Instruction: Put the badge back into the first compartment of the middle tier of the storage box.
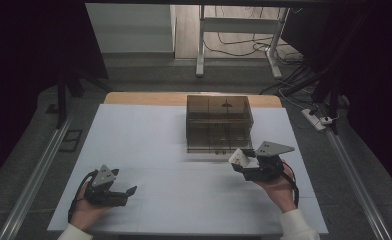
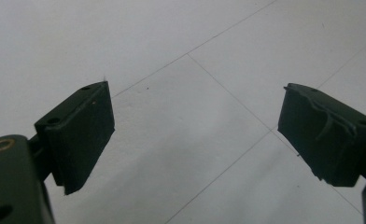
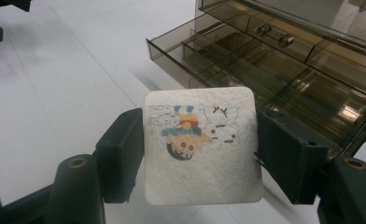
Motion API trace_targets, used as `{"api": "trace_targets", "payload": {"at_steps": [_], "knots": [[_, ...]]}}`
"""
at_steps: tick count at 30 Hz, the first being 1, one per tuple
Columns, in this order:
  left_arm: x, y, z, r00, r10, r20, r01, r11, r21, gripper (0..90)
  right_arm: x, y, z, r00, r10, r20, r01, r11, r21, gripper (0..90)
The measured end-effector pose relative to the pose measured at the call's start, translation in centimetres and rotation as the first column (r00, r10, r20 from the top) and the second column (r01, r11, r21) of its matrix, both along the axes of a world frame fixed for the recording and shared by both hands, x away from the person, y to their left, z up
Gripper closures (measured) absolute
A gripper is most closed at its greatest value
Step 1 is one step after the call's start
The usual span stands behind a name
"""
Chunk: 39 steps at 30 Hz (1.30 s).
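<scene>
Right gripper view puts the white square pad [image 3: 200, 147] with its cartoon print at the centre of the frame, clamped edge to edge between the two black jaws of the right gripper [image 3: 200, 156], printed face toward the camera. Just beyond it, toward the upper right of the frame, the smoky brown drawer organizer [image 3: 284, 60] stands with its lower drawer pulled out toward the pad (that open tray looks like the likely destination). In the high view the pad [image 1: 239, 158] sits just below the organizer [image 1: 219, 122], held up off the white table [image 1: 149, 140] by the right hand. The left gripper [image 1: 126, 192] rests well apart at lower left, jaws spread wide and empty.
</scene>
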<state>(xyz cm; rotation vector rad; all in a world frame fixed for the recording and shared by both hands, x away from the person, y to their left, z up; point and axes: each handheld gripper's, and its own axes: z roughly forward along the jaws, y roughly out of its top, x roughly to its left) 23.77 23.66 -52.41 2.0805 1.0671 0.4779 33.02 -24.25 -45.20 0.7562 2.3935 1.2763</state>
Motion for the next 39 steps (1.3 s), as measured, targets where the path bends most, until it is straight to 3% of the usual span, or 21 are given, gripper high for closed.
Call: {"api": "trace_targets", "payload": {"at_steps": [10,20,39], "knots": [[0.0,-0.2,0.0,1.0000,0.003,-0.003,-0.003,1.0000,-0.003,10.9,0.9,1.1,0.2,0.9999,-0.010,0.002,0.010,1.000,-0.008,33.0],[-0.1,0.0,0.0,1.0000,0.003,-0.003,-0.003,1.0000,-0.004,10.9,2.2,3.4,0.1,0.9999,-0.016,0.004,0.016,1.000,-0.007,33.0],[0.0,0.0,0.0,1.0000,0.003,-0.002,-0.003,1.0000,-0.004,10.9,4.0,6.6,-0.1,0.9978,-0.067,-0.006,0.067,0.998,0.003,33.0]]}}
